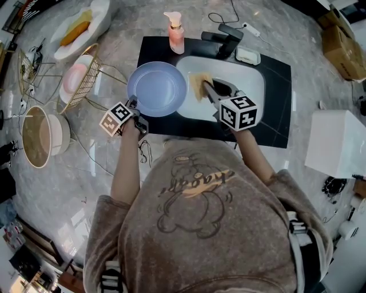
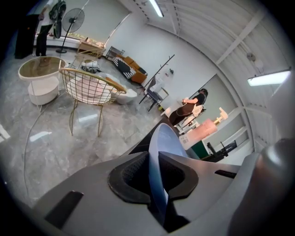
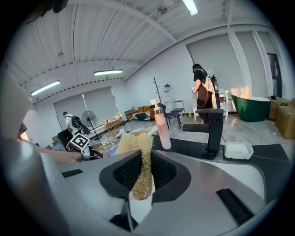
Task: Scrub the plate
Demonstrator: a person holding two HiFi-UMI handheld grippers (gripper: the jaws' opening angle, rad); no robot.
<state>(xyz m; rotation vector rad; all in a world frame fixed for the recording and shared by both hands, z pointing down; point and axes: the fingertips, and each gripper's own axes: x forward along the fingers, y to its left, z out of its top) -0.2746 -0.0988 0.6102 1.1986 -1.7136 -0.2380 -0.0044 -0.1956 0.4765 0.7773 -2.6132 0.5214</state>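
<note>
Head view: left hand-held gripper [image 1: 132,107] has the blue plate [image 1: 157,88] by its near rim, at the white sink's [image 1: 251,86] left edge. Left gripper view: jaws narrow, clamped on that rim. Right gripper view: right hand-held gripper [image 3: 140,179] pinches a straw-coloured loofah sponge [image 3: 140,154].

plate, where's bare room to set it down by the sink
Free: the black counter strip right of the sink, and the marble between that counter and the white box. Crowded: the counter's back edge with bottle, faucet and soap dish; the left side with the basket and white dish. The plate hangs over the counter left of the sink.
</note>
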